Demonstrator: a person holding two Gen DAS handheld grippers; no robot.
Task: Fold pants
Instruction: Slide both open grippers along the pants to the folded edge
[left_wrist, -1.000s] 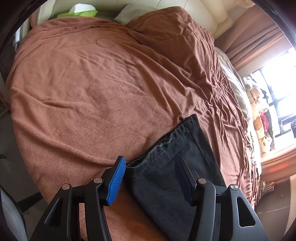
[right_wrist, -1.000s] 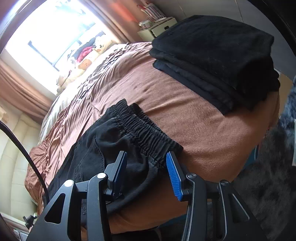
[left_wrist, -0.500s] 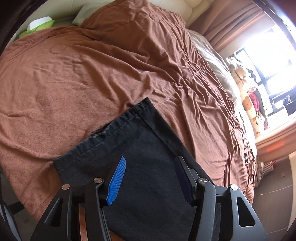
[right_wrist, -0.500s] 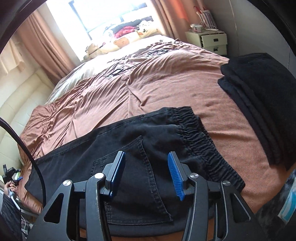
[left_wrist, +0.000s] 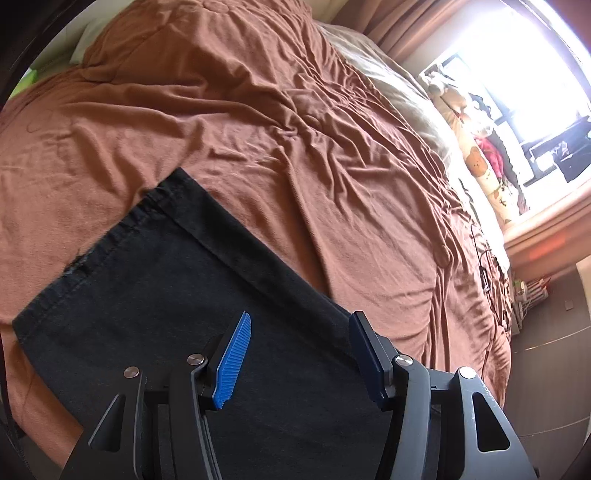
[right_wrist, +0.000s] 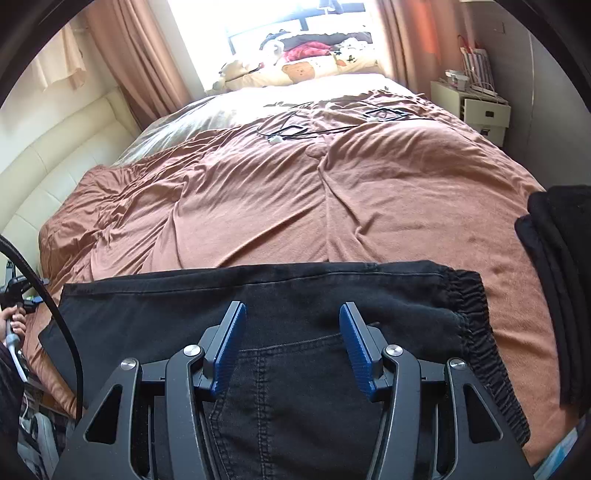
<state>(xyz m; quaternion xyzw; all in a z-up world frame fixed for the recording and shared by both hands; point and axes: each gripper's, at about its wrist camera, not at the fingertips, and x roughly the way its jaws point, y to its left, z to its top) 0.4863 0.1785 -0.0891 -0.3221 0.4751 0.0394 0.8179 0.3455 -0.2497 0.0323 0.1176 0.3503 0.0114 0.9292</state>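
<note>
Left claw (left_wrist: 299, 354): released, blue pads apart, nothing clamped; hangs over the leg end of the black pants (left_wrist: 159, 302).
Right claw (right_wrist: 291, 343): released too, jaws have just been opening, nothing pinched; black denim only lies below the gap, pads not pressing it.
Pants location: flat on the brown bedspread (left_wrist: 258, 122) at the near bed edge, lying across under both claws.
Left view only: hem (left_wrist: 110, 243) ahead-left of the claw, frayed spot on it; side seam running diagonally ahead of the pads; floor and a white rack (left_wrist: 530, 291) far right.
Right view only: elastic waistband (right_wrist: 480, 332) to the right of the claw; back pocket stitching (right_wrist: 266, 373) directly beneath it; folded black stack (right_wrist: 557, 258) further right on the bed, apart from the waistband; cables (right_wrist: 314, 129) far ahead on the spread; white nightstand (right_wrist: 476, 107) ahead-right; cream padded headboard (right_wrist: 48, 177) left; person's hand (right_wrist: 13, 321) on the other handle at far left edge.
Both views: window, curtains, bear-print pillow (right_wrist: 306, 72) beyond the bed.
Contact with cloth: cannot tell for either claw.
</note>
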